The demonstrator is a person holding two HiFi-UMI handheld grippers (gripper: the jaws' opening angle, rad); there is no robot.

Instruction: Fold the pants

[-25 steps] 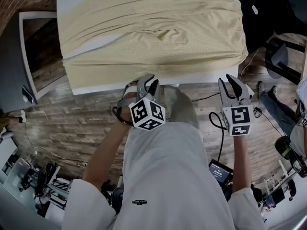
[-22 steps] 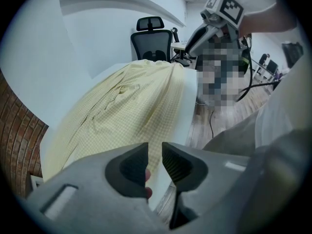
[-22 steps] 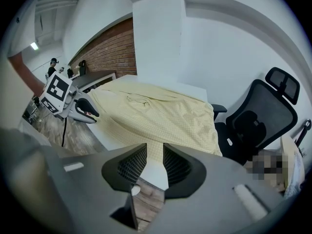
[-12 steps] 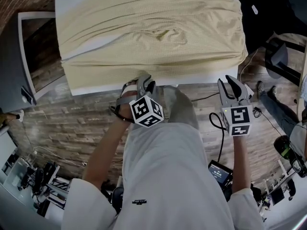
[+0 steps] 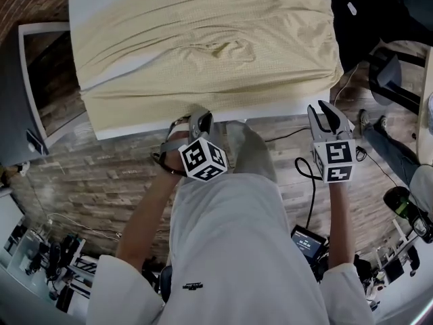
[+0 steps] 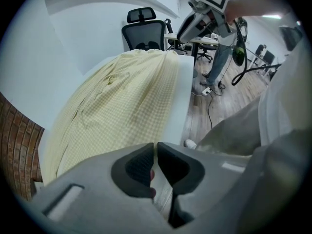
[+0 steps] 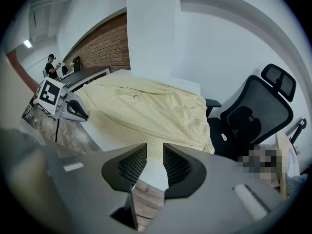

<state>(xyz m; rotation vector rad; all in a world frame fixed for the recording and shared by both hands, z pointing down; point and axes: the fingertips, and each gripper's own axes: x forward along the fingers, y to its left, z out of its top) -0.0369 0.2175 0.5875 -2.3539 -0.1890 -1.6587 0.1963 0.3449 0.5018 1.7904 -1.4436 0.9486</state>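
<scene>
Pale yellow checked pants [image 5: 203, 46] lie spread across the white table [image 5: 270, 108], their legs running left to right. My left gripper [image 5: 202, 118] points steeply down at the pants' near hem. Its jaws have just been closing and now stand together on that hem [image 6: 156, 145], with only a thin pale slit between them. My right gripper [image 5: 326, 114] hovers off the table's near right corner, open, with bare table edge and floor showing in its gap [image 7: 154, 147]. The pants [image 7: 146, 106] fill the table ahead of it.
A black office chair [image 7: 253, 111] stands past the table's right end. A dark framed panel [image 5: 40, 80] sits left of the table. Cables [image 5: 304, 175] trail over the wooden floor by my legs. A brick wall [image 6: 19, 150] lies behind the far left.
My left gripper has sunk to the pants' near hem and its jaws have closed. My right gripper has edged a little closer to the table corner, still open.
</scene>
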